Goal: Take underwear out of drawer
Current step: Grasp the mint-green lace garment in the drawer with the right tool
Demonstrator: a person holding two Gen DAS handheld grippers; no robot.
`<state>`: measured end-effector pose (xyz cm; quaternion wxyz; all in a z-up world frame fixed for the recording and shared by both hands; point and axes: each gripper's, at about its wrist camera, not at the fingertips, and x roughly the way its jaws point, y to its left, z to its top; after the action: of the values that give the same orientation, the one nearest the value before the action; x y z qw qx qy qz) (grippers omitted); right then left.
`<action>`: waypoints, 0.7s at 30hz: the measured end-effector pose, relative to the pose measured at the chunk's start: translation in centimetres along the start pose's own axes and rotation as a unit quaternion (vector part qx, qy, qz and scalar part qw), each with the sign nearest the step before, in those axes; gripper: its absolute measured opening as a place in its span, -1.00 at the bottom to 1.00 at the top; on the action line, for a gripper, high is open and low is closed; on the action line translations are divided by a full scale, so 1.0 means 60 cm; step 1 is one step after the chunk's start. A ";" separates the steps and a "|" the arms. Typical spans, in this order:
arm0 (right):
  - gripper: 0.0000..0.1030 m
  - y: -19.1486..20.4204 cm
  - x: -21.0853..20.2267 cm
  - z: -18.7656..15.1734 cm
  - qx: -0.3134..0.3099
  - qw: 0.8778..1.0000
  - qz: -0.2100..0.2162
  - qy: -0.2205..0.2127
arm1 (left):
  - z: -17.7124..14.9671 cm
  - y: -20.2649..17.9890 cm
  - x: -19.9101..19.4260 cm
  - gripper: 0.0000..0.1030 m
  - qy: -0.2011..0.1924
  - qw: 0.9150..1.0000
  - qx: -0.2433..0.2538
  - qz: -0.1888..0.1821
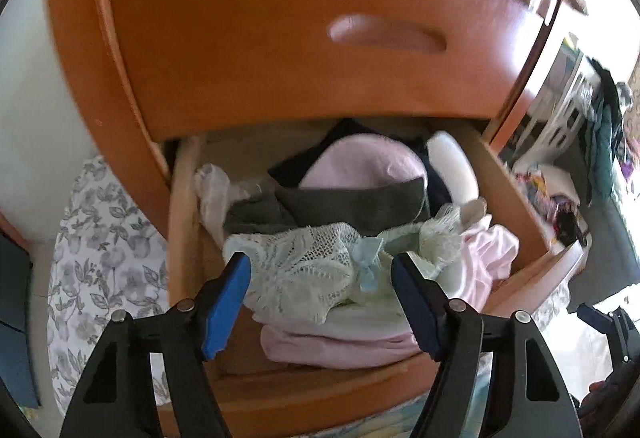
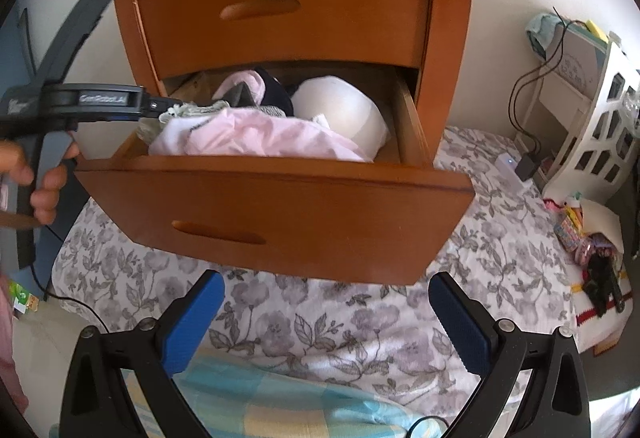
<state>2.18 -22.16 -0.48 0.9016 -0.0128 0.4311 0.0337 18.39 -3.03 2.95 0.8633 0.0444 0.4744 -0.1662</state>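
The lower drawer (image 2: pixel 280 205) of a wooden nightstand stands pulled out, full of clothing. On top at its front left lies mint-green lace underwear (image 1: pixel 304 266) with a small blue bow. My left gripper (image 1: pixel 320 262) reaches down into the drawer with its blue pads (image 1: pixel 228 286) on either side of the lace piece, which is not squeezed. The right wrist view shows that left gripper (image 2: pixel 160 105) entering from the left beside the lace underwear (image 2: pixel 180 111). My right gripper (image 2: pixel 326 280) hangs open and empty in front of the drawer, below its front panel.
A pink garment (image 2: pixel 256 133), a white bra cup (image 2: pixel 340 105), dark grey cloth (image 1: pixel 352 205) and lilac cloth (image 1: pixel 360 165) also fill the drawer. The upper drawer (image 2: pixel 280 17) is shut. A floral bedspread (image 2: pixel 360 318) lies below. A white shelf (image 2: pixel 592 117) and cables (image 2: pixel 524 161) are at right.
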 end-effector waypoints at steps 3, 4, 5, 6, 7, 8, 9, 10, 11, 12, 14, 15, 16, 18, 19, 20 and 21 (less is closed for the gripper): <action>1.00 -0.001 0.004 -0.003 0.002 1.000 0.002 0.004 | 0.001 -0.002 0.019 0.44 0.020 1.000 0.000 0.003; 1.00 0.000 0.005 -0.001 0.000 1.000 0.002 0.004 | 0.001 -0.002 0.022 0.43 0.022 1.000 -0.002 0.003; 1.00 0.001 0.005 0.001 -0.003 1.000 0.001 0.002 | 0.001 -0.001 0.022 0.42 0.022 1.000 -0.005 0.003; 1.00 0.004 0.003 0.005 -0.007 1.000 0.001 -0.002 | 0.000 0.000 0.023 0.30 0.019 1.000 -0.007 -0.001; 1.00 0.007 0.001 0.010 -0.012 1.000 0.000 -0.008 | 0.000 -0.001 0.023 0.06 0.018 1.000 -0.008 -0.002; 1.00 0.010 -0.002 0.019 -0.019 1.000 -0.002 -0.016 | -0.001 -0.001 0.024 -0.05 0.019 1.000 -0.008 -0.004; 1.00 0.012 -0.004 0.027 -0.024 0.999 -0.002 -0.021 | -0.002 -0.001 0.025 -0.10 0.021 1.000 -0.010 -0.008; 1.00 0.015 -0.005 0.036 -0.029 0.999 -0.001 -0.026 | -0.005 -0.001 0.022 -0.10 0.019 1.000 -0.010 -0.013; 1.00 0.019 -0.008 0.050 -0.038 0.999 -0.001 -0.035 | -0.011 -0.004 0.018 -0.09 0.014 1.000 -0.012 -0.015; 1.00 0.021 -0.010 0.059 -0.044 0.998 -0.001 -0.042 | -0.013 -0.002 0.013 -0.09 0.005 1.000 -0.014 -0.012; 1.00 0.032 -0.013 0.092 -0.066 0.996 0.009 -0.057 | -0.027 0.007 -0.012 -0.06 -0.016 0.999 -0.028 -0.013; 1.00 0.038 -0.010 0.106 -0.076 0.995 0.017 -0.059 | -0.034 0.012 -0.022 -0.03 -0.023 0.999 -0.038 -0.015; 1.00 0.048 -0.005 0.127 -0.091 0.994 0.027 -0.056 | -0.043 0.017 -0.035 0.01 -0.032 0.998 -0.048 -0.015; 1.00 0.066 0.003 0.154 -0.112 0.991 0.043 -0.051 | -0.064 0.028 -0.060 0.07 -0.051 0.997 -0.061 -0.018; 0.98 0.079 0.010 0.170 -0.127 0.989 0.057 -0.046 | -0.075 0.033 -0.070 0.07 -0.058 0.996 -0.066 -0.019; 0.89 0.088 0.016 0.181 -0.134 0.988 0.068 -0.041 | -0.091 0.039 -0.083 0.07 -0.067 0.995 -0.073 -0.020; 0.85 0.100 0.026 0.194 -0.142 0.986 0.079 -0.031 | -0.102 0.041 -0.090 0.07 -0.072 0.994 -0.075 -0.020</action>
<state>11.74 -15.52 5.66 0.8981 -0.1054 0.3931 0.1666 11.63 2.05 3.94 0.8928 -0.0423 0.4228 -0.1497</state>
